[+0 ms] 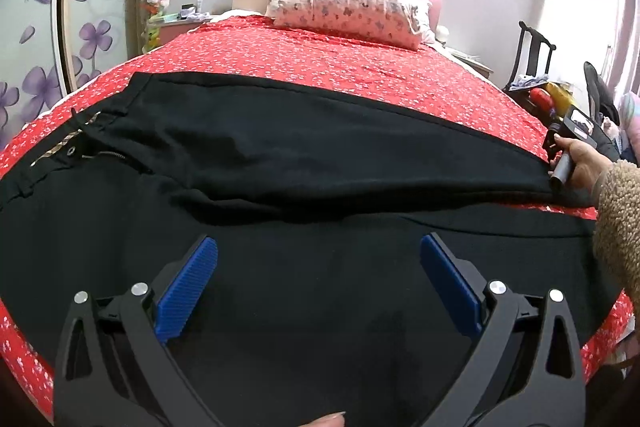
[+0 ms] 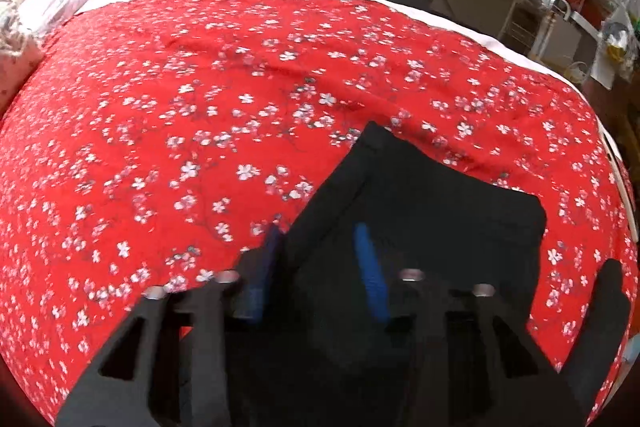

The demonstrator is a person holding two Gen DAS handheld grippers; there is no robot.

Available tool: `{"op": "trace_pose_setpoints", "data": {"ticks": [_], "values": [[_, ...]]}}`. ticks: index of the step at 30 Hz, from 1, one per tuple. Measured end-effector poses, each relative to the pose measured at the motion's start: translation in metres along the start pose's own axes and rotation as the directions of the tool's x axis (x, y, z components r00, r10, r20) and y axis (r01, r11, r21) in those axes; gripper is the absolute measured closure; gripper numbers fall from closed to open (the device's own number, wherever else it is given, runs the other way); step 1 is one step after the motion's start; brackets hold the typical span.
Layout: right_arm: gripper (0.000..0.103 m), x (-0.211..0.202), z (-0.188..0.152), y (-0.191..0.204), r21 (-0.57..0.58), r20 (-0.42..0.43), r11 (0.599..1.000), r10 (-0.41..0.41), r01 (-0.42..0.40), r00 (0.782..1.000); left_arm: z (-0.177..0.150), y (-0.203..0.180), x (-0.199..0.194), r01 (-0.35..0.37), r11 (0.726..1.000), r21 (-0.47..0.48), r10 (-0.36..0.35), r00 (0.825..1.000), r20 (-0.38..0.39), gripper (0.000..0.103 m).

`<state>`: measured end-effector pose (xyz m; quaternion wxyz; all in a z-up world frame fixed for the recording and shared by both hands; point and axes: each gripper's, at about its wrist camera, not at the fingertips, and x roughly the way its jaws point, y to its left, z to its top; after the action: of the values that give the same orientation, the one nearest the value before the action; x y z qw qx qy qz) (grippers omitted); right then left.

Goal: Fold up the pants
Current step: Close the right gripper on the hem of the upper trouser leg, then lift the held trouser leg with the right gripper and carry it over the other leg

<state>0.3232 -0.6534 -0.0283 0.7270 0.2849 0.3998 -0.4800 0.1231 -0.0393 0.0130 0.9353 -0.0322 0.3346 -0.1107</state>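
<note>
Pants: black pants (image 1: 304, 163) are spread flat across the near part of the bed, waistband at the left, legs running to the right; the far leg is laid slightly apart from the near one.
Waistband: an open fly with a zipper (image 1: 116, 155) and a patterned lining is seen at the left end.
Leg end: in the right wrist view a hem (image 2: 452, 183) is seen lying on the cover, its corner pointing toward the far side.
Left gripper: the left gripper (image 1: 319, 277) is held over the near leg, its blue fingers (image 1: 188, 291) spread wide apart, with nothing gripped between them.
Right gripper: the right gripper (image 2: 320, 251) is placed at the leg end, its fingers (image 2: 370, 267) drawn fairly close together astride the left edge of the fabric; the view is blurred, so whether the cloth is pinched cannot be told.
Hand: a hand (image 1: 582, 163) in a fleecy sleeve is seen at the right, by the far leg's end.
Bed: a red flowered cover (image 1: 352, 67) is spread over the bed.
Pillow: a patterned pillow (image 1: 344, 7) is set at the far end.
</note>
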Motion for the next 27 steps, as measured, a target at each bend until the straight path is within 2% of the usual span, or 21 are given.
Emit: {"op": "trace_pose_setpoints", "data": {"ticks": [2,4,7,9,13,17,24,27], "values": [[0.087,0.000,0.001,-0.007,0.012,-0.012,0.998,0.056,-0.055,0.998,0.001,0.000,-0.001,-0.003,1.000,-0.003,0.003,1.000,0.008,0.002],[0.091,0.001,0.002,-0.021,0.050,-0.033,0.990,0.133,-0.131,0.991,0.001,0.000,-0.003,-0.004,1.000,-0.003,0.004,1.000,0.018,0.002],[0.094,0.000,0.000,-0.043,0.139,-0.047,0.956,0.266,-0.257,0.963,0.002,0.002,-0.004,-0.006,1.000,0.001,0.006,1.000,0.024,0.002],[0.095,-0.002,-0.001,-0.063,0.203,-0.045,0.914,0.367,-0.351,0.929,0.002,0.004,-0.006,0.006,1.000,-0.010,-0.006,1.000,0.029,0.002],[0.095,-0.010,-0.002,-0.087,0.282,-0.028,0.839,0.492,-0.465,0.870,0.003,0.009,-0.012,0.018,0.999,-0.049,-0.015,0.998,0.061,0.002],[0.095,-0.030,-0.006,-0.103,0.280,-0.006,0.801,0.552,-0.528,0.834,0.003,0.016,-0.017,0.027,0.996,-0.080,-0.020,0.996,0.085,0.002],[0.095,-0.073,-0.025,-0.151,0.265,0.030,0.712,0.668,-0.650,0.744,0.004,0.030,-0.020,0.026,0.991,-0.130,-0.014,0.995,0.095,0.002],[0.096,-0.092,-0.037,-0.175,0.250,0.041,0.670,0.714,-0.699,0.699,0.003,0.036,-0.024,0.026,0.989,-0.148,-0.010,0.994,0.107,0.002]]}}
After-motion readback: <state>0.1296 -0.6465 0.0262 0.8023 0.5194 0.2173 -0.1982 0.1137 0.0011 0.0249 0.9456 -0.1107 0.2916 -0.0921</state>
